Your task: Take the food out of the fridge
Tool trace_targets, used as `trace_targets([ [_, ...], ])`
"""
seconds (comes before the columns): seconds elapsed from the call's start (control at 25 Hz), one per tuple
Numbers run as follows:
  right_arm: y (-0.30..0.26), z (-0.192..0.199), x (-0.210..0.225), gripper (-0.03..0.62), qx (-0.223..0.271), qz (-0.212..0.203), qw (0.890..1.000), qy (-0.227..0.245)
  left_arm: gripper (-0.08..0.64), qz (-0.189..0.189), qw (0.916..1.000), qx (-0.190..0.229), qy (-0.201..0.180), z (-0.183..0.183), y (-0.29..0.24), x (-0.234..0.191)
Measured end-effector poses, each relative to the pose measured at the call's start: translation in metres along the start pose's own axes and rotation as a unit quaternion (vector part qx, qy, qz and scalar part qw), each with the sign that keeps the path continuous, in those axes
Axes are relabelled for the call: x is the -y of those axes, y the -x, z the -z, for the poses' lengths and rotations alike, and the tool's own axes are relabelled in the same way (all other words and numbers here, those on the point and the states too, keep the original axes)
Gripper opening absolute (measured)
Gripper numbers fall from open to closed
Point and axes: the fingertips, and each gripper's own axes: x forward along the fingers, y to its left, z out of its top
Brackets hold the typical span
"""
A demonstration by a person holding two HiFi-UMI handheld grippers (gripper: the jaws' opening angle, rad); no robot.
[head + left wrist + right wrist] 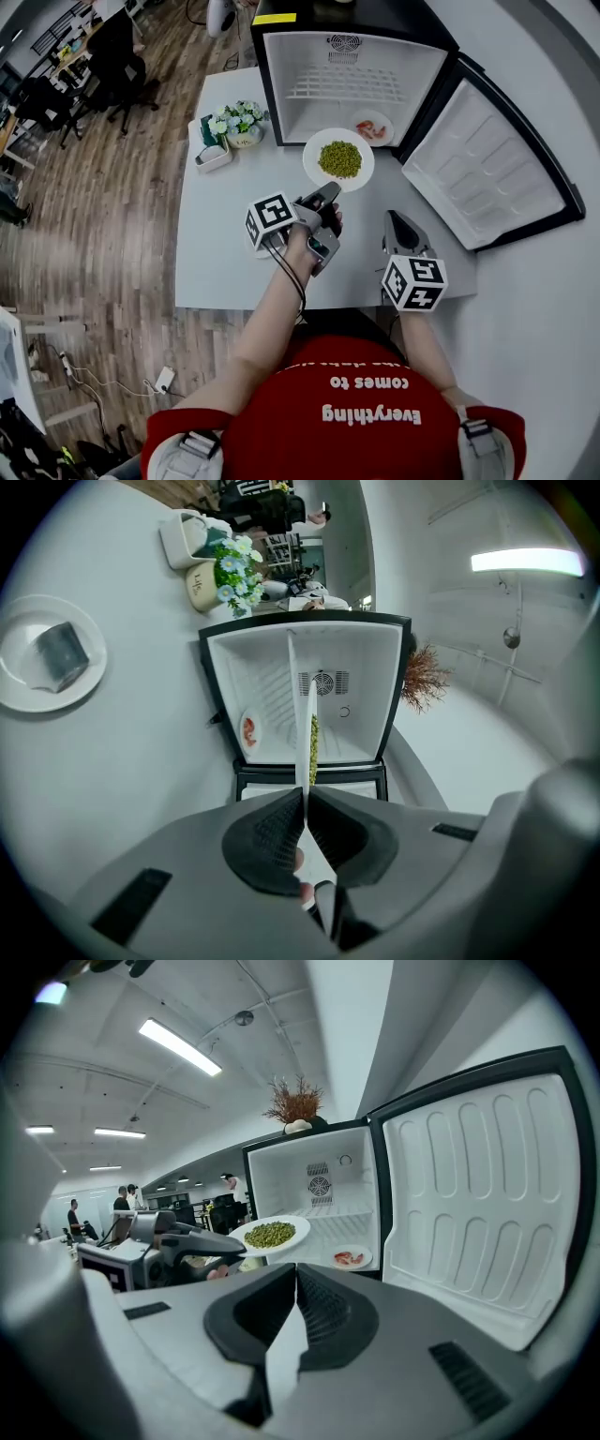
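Red white-lettered shirt (366, 412); grey left claw (330, 193) and right claw (393, 217) bear black-and-white marker cubes (272, 217).

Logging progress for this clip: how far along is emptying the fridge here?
Done: the fridge door stands open. In hand: the left gripper is shut on the plate of peas, held just outside the fridge. Left: the small plate of red food sits inside; the right gripper is shut and empty.

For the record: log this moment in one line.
left gripper: shut on pea plate | right gripper: shut, empty | red-food plate: in fridge
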Motion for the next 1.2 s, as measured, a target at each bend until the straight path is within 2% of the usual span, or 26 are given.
trace_targets([
  [0.36,0.016,0.023,-0.019,0.014,-0.021,-0.012,1.000,0.008,0.018,-0.063,0.9973,0.007,0.037,0.018,0.039,-0.085],
  [0.64,0.026,0.041,-0.031,0.014,-0.042,-0.020,0.999,0.013,0.018,-0.112,0.9899,0.019,0.085,0.033,0.066,-0.146],
  [1.04,0.021,0.053,-0.033,0.014,-0.054,-0.026,0.998,0.009,0.018,-0.150,0.9773,0.028,0.148,0.046,0.074,-0.199],
  [1.2,0.020,0.054,-0.027,0.014,-0.053,-0.021,0.998,0.004,0.018,-0.170,0.9717,0.030,0.161,0.047,0.074,-0.212],
])
